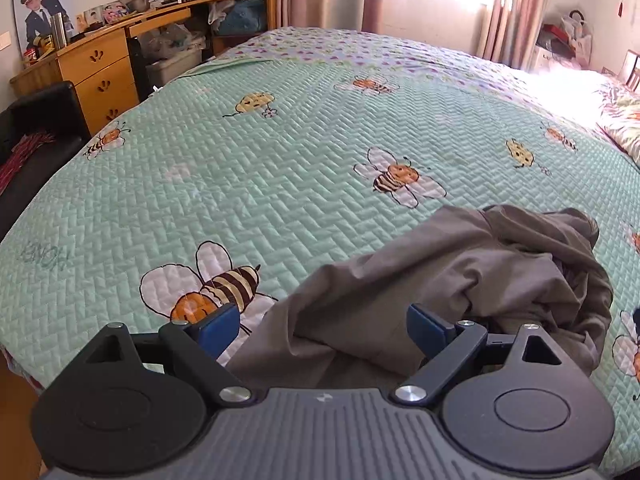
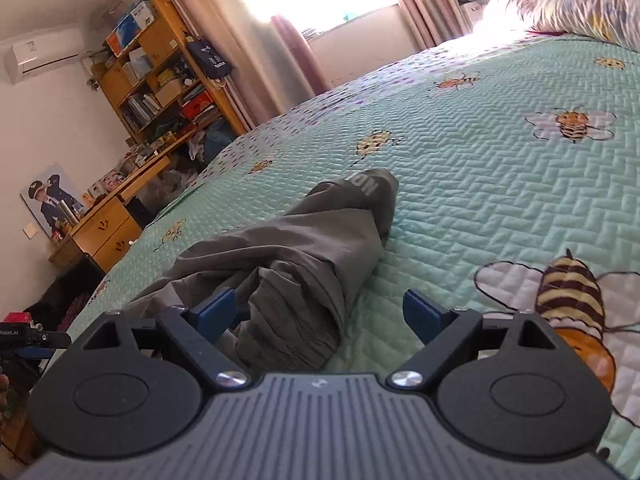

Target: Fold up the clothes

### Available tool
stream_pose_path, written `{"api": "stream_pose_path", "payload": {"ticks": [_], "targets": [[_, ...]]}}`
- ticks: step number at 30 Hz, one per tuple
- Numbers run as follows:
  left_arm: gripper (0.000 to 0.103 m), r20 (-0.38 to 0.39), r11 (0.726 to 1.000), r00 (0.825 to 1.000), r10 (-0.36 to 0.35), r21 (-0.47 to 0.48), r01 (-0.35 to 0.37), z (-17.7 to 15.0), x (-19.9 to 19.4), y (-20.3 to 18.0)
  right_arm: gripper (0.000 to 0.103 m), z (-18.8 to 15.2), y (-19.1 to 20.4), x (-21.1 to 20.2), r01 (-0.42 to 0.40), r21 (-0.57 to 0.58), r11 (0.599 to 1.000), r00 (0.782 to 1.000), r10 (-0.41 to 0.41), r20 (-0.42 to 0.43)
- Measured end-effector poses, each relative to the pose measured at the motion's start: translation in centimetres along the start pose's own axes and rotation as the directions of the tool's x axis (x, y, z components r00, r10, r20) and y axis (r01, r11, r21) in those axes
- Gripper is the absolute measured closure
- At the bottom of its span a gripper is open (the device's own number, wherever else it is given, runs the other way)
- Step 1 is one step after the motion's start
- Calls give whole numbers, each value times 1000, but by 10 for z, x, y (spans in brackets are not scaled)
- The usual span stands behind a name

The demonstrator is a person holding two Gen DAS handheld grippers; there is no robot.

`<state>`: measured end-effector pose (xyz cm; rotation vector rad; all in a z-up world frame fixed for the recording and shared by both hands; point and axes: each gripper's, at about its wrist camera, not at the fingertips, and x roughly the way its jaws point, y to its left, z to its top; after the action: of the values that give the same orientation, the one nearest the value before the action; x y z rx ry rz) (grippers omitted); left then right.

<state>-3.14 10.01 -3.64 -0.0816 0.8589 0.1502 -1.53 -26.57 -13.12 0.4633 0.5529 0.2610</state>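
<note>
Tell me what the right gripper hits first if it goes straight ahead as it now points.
Most likely the grey garment: its bunched end lies just ahead of the open right gripper, left of centre. Depth is unclear; the quilt lies underneath.

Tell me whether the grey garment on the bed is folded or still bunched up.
Bunched up, not folded. The grey garment lies in a crumpled, creased heap on the green quilt, with no flat, squared layers in either view.
</note>
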Motion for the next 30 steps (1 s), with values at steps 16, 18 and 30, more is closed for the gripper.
{"api": "stream_pose_path", "payload": {"ticks": [16, 18, 30], "targets": [[11, -25, 999, 1000, -8, 44, 9, -6, -1, -7, 89, 3, -16, 64, -40, 144, 989, 996, 50, -68], [11, -26, 999, 1000, -10, 44, 11, -7, -1, -7, 90, 12, -20, 34, -84, 190, 978, 996, 80, 30], [10, -72, 991, 995, -70, 110, 78, -19, 11, -40, 90, 34, -51, -110, 142, 15, 990, 939, -140, 313]]}}
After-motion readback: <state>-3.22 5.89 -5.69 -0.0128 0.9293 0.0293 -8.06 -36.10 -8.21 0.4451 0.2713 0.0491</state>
